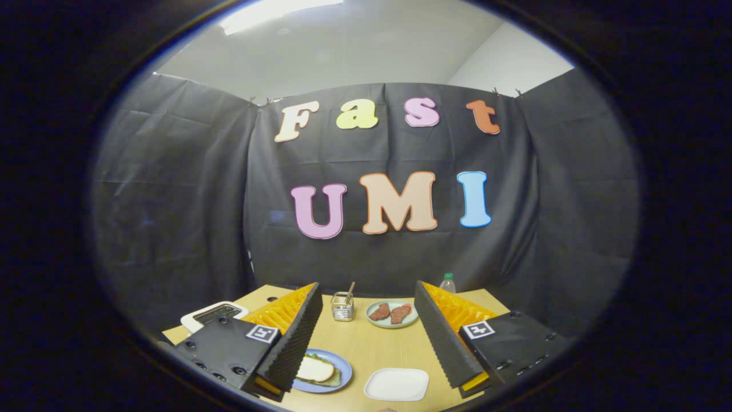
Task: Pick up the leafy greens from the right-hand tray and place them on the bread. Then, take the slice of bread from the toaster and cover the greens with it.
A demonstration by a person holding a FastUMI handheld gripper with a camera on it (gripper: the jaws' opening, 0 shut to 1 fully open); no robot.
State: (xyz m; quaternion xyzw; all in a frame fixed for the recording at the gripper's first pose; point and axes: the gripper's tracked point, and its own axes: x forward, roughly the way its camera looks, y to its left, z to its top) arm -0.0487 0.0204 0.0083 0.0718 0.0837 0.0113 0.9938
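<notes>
- Two fingers of the tool (366, 337) stand spread wide with nothing between them, held up above the bench (366, 343) and pointing toward the booth's back wall.
- Just beside the left finger sits a blue plate (342, 373); on it lies a slice of bread (314, 369) with leafy greens (333, 379) showing at its edge, apparently underneath it. The finger hides part of the plate, so I cannot tell whether another slice lies below the greens.
- Between the fingers and nearer the camera lies a white tray (397, 384), which looks bare. By my reading this is the right-hand tray the greens came from.
- A white toaster (213, 313) stands beyond the left finger at the bench's far left; its slots look dark, and I cannot make out any bread in them.
- Farther back, between the fingers, a small metal basket (342, 307) holds a stick-like utensil, and beside it a pale green plate (392, 314) carries two reddish-brown pieces of meat. A bottle (448, 282) with a green cap stands behind the right finger.
- Judging by how things lie, both steps look done: greens are on the blue plate, covered by a slice, and the tool holds nothing.
- Little seems left beyond moving the tool away.
</notes>
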